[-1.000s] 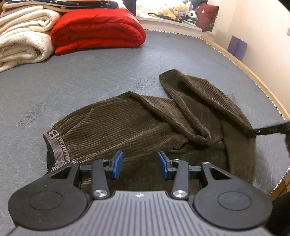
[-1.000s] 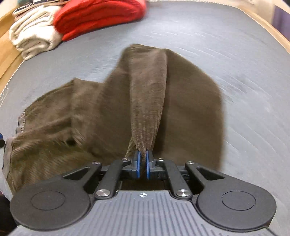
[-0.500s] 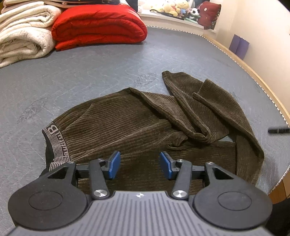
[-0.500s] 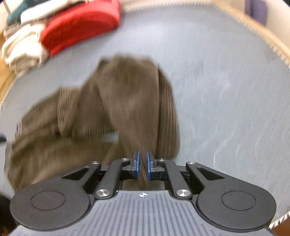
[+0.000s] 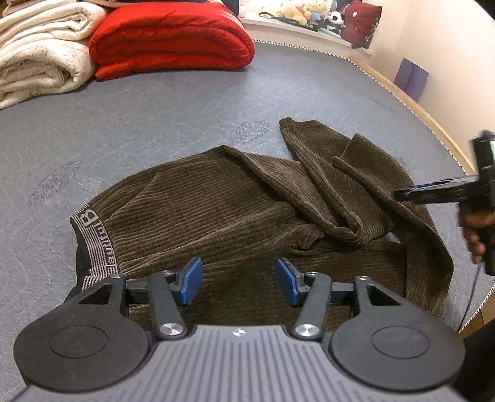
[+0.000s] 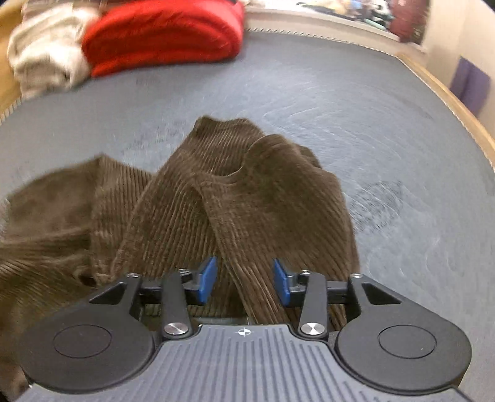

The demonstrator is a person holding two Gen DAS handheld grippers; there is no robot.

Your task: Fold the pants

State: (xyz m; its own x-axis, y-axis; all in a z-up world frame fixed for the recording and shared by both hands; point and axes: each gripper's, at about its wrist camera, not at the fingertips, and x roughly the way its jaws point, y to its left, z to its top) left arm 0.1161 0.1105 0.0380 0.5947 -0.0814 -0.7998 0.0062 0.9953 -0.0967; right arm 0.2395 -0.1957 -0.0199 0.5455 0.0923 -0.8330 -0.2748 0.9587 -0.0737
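Observation:
Brown corduroy pants (image 5: 222, 213) lie rumpled on a grey mattress (image 5: 154, 123), with the grey lettered waistband (image 5: 92, 244) at the left and the legs bunched to the right. My left gripper (image 5: 239, 281) hovers over the near edge of the pants, its jaws opening with only flat cloth below them. In the right wrist view my right gripper (image 6: 244, 280) is over the folded legs (image 6: 247, 191), its jaws opening; a strip of leg runs between the blue pads, unpressed. The right gripper (image 5: 402, 195) also shows in the left wrist view, held by a hand (image 5: 473, 228).
A folded red quilt (image 5: 170, 37) and cream blankets (image 5: 40, 52) are stacked at the far left of the mattress. Soft toys (image 5: 297, 15) line a ledge behind. The mattress's wooden edge (image 5: 433, 123) runs along the right, with a purple object (image 5: 414, 77) by the wall.
My right gripper has let go of the pant leg, which it held shut a second ago, and the leg now lies draped over the other. The left jaws have widened a little.

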